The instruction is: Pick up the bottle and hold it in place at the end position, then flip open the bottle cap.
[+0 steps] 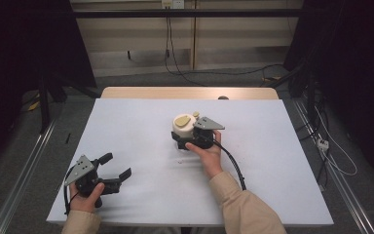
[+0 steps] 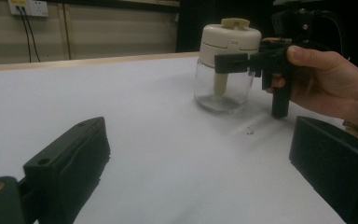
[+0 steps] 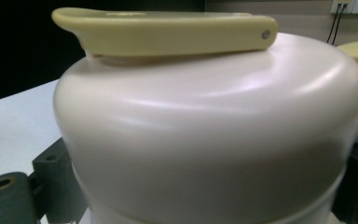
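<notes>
Nearest the person, the left tongs (image 1: 113, 172) lie low over the front-left of the white-covered worktop (image 1: 126, 122), jaws spread wide with nothing between them. They are parked well apart from the action and aimed toward it, which suggests this hand is simply waiting its turn.

Farther in, near the middle of the worktop, stands the clear glass jar with a cream domed plastic lid and a pale yellow flat handle on top (image 2: 224, 65). The right tongs (image 1: 177, 139) close on it from the side, one jaw on each flank of the cream lid just above the glass, so the jar stays upright on the surface. Gripping at the lid rather than the smooth glass probably gives a surer hold, perhaps for lifting or steadying it.

Beyond, the worktop's bare wooden back edge (image 1: 190, 92) shows.
</notes>
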